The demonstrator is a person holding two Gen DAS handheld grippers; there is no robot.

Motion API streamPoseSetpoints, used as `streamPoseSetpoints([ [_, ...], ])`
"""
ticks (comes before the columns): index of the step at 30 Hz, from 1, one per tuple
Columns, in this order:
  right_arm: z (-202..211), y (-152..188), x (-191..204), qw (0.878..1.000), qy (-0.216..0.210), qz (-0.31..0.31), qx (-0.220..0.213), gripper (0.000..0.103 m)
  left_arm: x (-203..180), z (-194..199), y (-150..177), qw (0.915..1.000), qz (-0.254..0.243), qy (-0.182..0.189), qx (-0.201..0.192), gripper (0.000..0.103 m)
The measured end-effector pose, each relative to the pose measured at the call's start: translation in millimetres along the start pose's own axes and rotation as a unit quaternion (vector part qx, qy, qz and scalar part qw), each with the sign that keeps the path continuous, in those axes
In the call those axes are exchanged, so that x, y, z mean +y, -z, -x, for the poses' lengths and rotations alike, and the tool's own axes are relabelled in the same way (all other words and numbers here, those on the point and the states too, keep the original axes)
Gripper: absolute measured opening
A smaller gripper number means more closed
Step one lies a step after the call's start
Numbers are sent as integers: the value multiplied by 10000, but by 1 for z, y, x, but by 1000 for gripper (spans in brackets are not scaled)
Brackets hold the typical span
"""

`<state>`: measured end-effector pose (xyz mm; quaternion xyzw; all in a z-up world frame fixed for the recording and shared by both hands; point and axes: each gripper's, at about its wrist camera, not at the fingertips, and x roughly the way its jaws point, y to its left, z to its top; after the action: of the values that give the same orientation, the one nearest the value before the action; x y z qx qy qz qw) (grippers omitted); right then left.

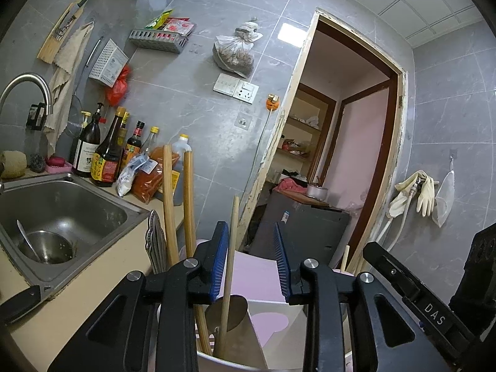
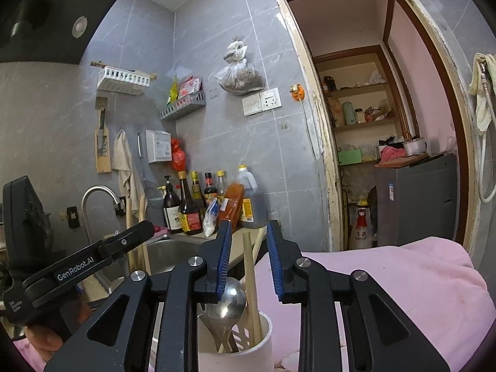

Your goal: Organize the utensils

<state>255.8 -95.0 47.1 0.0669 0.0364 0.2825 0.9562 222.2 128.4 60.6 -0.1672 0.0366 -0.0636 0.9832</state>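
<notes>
My left gripper [image 1: 250,248] is open above a white utensil holder [image 1: 235,362]. A thin wooden chopstick [image 1: 230,257] stands between its blue pads without being gripped. Two thicker wooden handles [image 1: 178,204] and a metal utensil [image 1: 156,245] also rise from the holder. My right gripper [image 2: 249,249] is open over a white utensil cup [image 2: 235,348] that holds a steel spoon [image 2: 226,300] and wooden chopsticks [image 2: 250,279]. The chopsticks stand between its jaws, not clamped. The left gripper's body [image 2: 74,269] shows at the left of the right wrist view.
A steel sink [image 1: 59,214] holds a bowl and spoon [image 1: 46,245] at left. Sauce bottles [image 1: 105,152] and a spice bag [image 1: 152,173] line the counter. A pink cloth [image 2: 387,285] lies at right. An open doorway [image 1: 338,155] leads to a pantry.
</notes>
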Motion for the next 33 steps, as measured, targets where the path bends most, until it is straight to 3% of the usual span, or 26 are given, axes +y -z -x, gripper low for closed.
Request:
streamPoseSetpoints([
  [5, 2, -2, -2, 10000, 70, -22, -62, 27, -5, 5, -5, 9998, -143, -75, -95, 37],
  [13, 8, -9, -6, 9997, 217, -18, -121, 46, -13, 8, -9, 9991, -346, -233, -57, 48],
  [15, 12, -11, -7, 9994, 311, 50, -116, 47, -15, 8, -9, 9988, -393, -280, -39, 48],
  [19, 22, -14, -12, 9989, 447, 104, -68, 51, -22, 14, -8, 9981, -507, -356, -36, 59],
  [24, 41, -16, -19, 9979, 640, 133, -46, 67, -34, 21, -6, 9973, -683, -273, 73, 67],
  [33, 82, -20, -28, 9950, 988, 133, 50, 80, -58, 44, 7, 9962, -856, -83, 166, 86],
])
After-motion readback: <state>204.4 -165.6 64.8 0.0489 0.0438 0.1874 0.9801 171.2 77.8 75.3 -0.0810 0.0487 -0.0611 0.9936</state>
